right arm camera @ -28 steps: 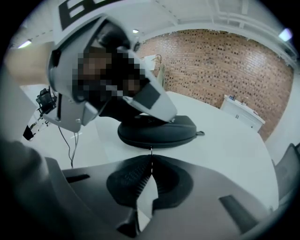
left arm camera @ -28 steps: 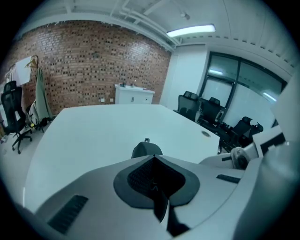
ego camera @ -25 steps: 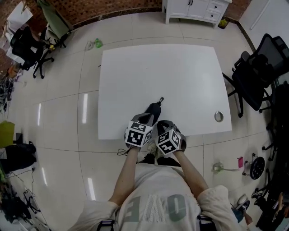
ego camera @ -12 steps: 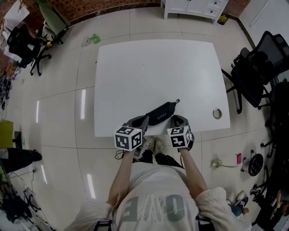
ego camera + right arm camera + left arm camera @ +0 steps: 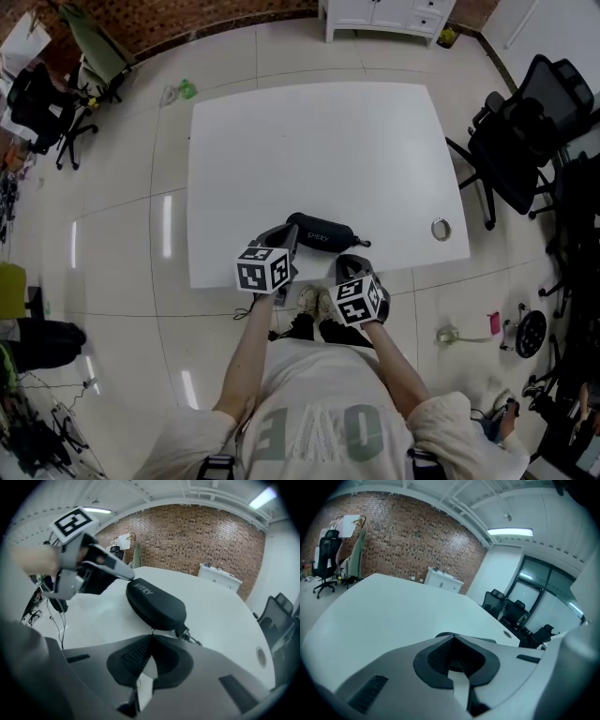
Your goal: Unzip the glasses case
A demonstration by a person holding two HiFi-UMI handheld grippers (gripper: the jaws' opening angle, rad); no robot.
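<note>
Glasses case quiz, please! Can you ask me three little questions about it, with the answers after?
1. True or false: the case lies on the floor.
2. What colour is the case? A white, B black, C red.
3. Which gripper is nearer the case's strap?
Key: 1 false, it lies on the table. 2 B. 3 the right gripper.

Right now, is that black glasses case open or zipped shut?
Shut, it seems: the glasses case lies on the table as one closed shell, no gap along its edge.
</note>
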